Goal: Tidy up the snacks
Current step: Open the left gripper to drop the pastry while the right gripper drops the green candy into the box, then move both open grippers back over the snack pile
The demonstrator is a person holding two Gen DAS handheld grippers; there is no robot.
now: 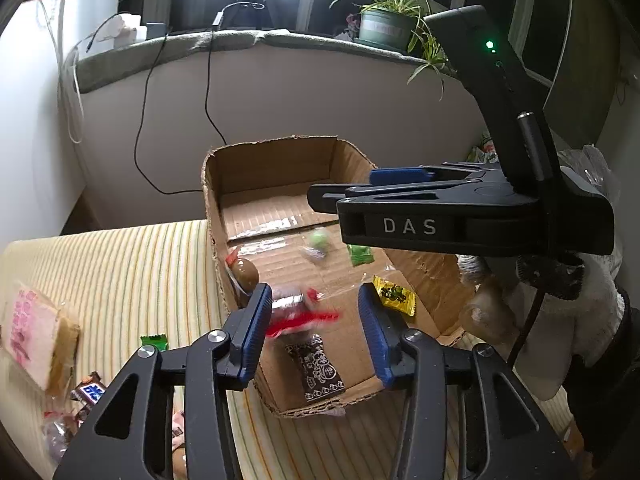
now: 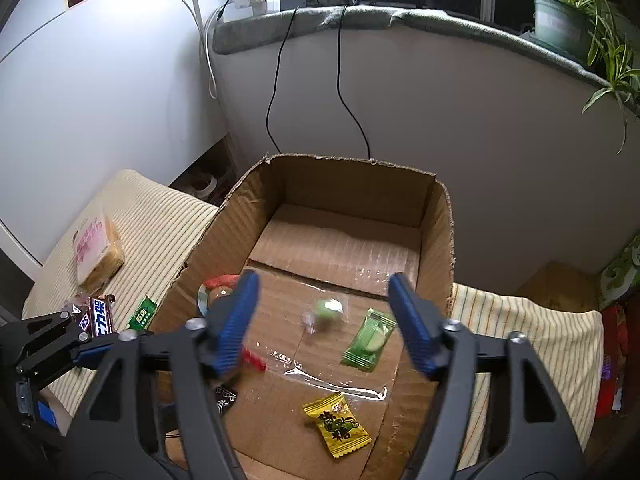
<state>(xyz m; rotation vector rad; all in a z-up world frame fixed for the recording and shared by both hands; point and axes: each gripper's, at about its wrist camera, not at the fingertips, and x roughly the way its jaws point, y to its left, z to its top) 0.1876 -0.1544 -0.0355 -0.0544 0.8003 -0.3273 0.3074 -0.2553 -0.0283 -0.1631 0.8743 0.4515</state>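
Observation:
An open cardboard box [image 1: 280,160] [image 2: 438,216] stands on a striped cloth. Inside lie a green round candy [image 2: 329,310], a green packet [image 2: 368,340], a yellow packet [image 2: 336,424] [image 1: 394,294], a black packet [image 1: 316,364] and a brown ball snack [image 1: 245,272]. My left gripper [image 1: 314,320] is open above the box's near end, and a blurred red and clear wrapper [image 1: 304,314] shows between its fingers, apart from them. My right gripper [image 2: 324,320] is open and empty over the box; it also shows in the left wrist view [image 1: 340,192].
On the cloth left of the box lie a pink-wrapped cake [image 2: 96,252] [image 1: 32,332], a chocolate bar [image 2: 100,316] [image 1: 90,392] and a small green packet [image 2: 143,314] [image 1: 154,342]. Cables hang down the wall behind. A potted plant [image 1: 386,26] stands on the sill.

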